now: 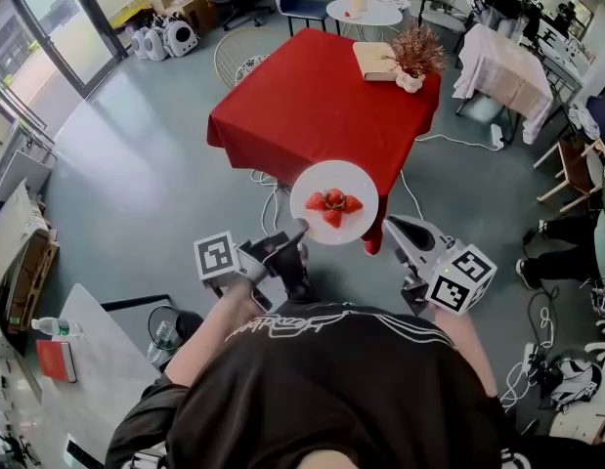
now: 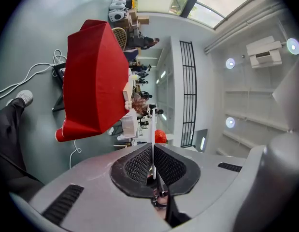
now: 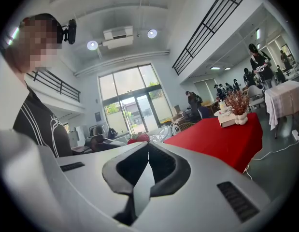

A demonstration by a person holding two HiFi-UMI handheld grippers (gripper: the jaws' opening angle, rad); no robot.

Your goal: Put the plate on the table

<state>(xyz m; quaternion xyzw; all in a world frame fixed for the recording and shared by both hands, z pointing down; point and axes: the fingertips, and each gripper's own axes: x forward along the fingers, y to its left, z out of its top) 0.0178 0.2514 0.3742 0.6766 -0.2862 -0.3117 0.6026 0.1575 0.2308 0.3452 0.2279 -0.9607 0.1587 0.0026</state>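
**Head view:** The left tool (image 1: 294,234) is clenching the near-left rim of the white plate (image 1: 317,179), and 4 or so strawberries (image 1: 333,205) are lying on it. The plate is hanging in the air, level, in front of the person's chest. The red bench (image 1: 322,106) is standing straight ahead of it, and the plate seems to be floating over the floor just short of the near corner, not resting on the cloth. A book (image 1: 373,60) and a dried plant (image 1: 416,55) are occupying the far right corner, well apart from the plate. The right tool (image 1: 392,228) is pointing toward the plate's right rim and is near it, but it is not showing any grip.

**Left gripper view:** The left tool (image 2: 152,161) is pinching the plate (image 2: 152,129), seen edge-on as a thin white line between the 2 pads. 1 strawberry (image 2: 160,136) is showing just beyond. The bench (image 2: 93,76) is lying further forward along the jaws.

**Right gripper view:** The right tool (image 3: 148,146) is keeping its tips together on nothing. The strawberries (image 3: 138,138) are showing just past it, and the bench (image 3: 221,134) is lying ahead to the right.

Judging from this, the left tool alone is carrying the plate, and the move is asking for a reach forward, then down, onto the bare near half of the cloth.
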